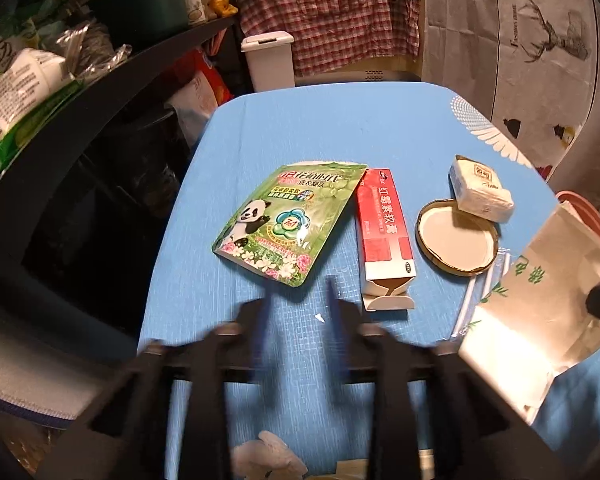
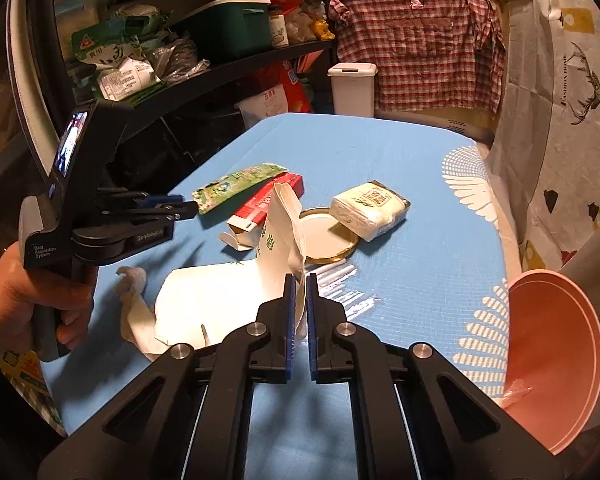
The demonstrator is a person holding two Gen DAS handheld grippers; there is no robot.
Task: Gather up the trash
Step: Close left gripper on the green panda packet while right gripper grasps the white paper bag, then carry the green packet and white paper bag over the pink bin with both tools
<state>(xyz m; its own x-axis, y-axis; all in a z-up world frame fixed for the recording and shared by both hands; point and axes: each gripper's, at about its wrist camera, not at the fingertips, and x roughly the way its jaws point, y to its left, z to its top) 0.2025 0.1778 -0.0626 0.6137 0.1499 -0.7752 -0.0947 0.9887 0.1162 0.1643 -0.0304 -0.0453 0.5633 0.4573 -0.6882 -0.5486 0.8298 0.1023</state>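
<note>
Jaws of the right gripper (image 2: 299, 312) are nearly closed, pinching the edge of a white paper bag with green print (image 2: 278, 240), which stands up off the blue cloth-covered surface (image 2: 400, 240); its lower part spreads flat toward the left. Jaws of the left gripper (image 1: 298, 300) are parted with a clear gap and hold nothing, hovering blurred above the surface just short of a green panda-print pouch (image 1: 290, 222). Beside the pouch on its right lies a red and white cardboard box (image 1: 384, 236) with its near flap open. Right of the box sits a round gold-rimmed metal lid (image 1: 456, 238), inside up, with a white wrapped tissue pack (image 1: 480, 188) resting partly over its far rim. Crumpled white tissue (image 2: 134, 300) lies near the left edge of the surface, touching the bag's flat part. Clear plastic wrap (image 2: 340, 284) lies flat just beyond the right gripper. Pink plastic basin (image 2: 552, 360) sits tilted at the right edge. White lidded bin (image 2: 352, 88) stands past the far end, in front of a red plaid shirt (image 2: 416, 48).
</note>
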